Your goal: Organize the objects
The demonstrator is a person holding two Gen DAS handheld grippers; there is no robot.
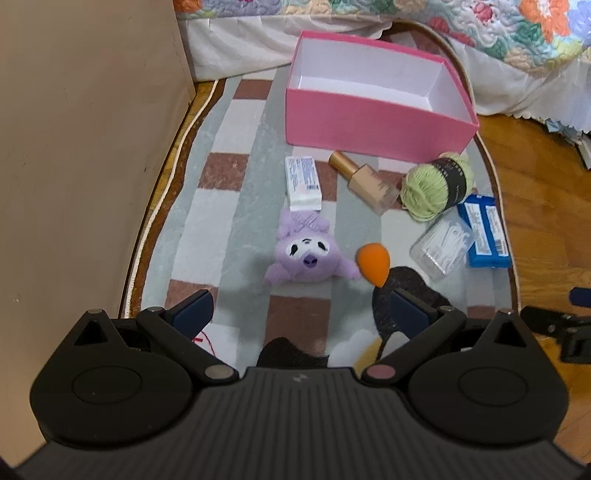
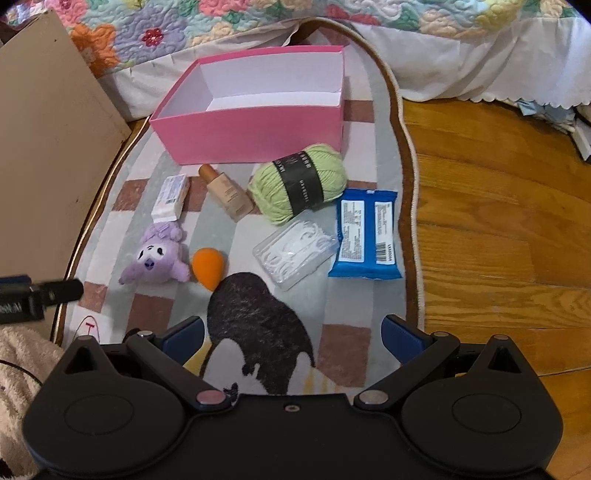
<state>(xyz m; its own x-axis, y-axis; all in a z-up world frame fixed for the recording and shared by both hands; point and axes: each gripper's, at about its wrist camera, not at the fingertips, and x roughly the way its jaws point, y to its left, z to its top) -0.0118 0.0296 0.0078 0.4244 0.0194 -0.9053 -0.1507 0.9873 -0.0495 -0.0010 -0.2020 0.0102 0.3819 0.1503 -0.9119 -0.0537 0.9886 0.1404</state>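
An empty pink box [image 1: 373,127] [image 2: 255,138] stands at the rug's far end. In front of it lie a small white carton [image 1: 302,182] [image 2: 170,197], a foundation bottle [image 1: 365,182] [image 2: 227,194], a green yarn ball [image 1: 436,184] [image 2: 299,182], a purple plush toy [image 1: 308,254] [image 2: 155,258], an orange makeup sponge [image 1: 373,262] [image 2: 208,267], a clear box of floss picks [image 1: 443,247] [image 2: 295,253] and a blue wipes pack [image 1: 484,230] [image 2: 365,234]. My left gripper [image 1: 300,308] is open, just short of the plush. My right gripper [image 2: 293,338] is open over the penguin print, holding nothing.
The objects lie on a checked rug [image 1: 236,206] [image 2: 343,350] over a wooden floor [image 2: 498,221]. A bed with a flowered quilt [image 2: 258,18] closes the far side. A beige panel [image 1: 85,147] stands to the left. The other gripper's black body [image 1: 565,332] shows at the right edge.
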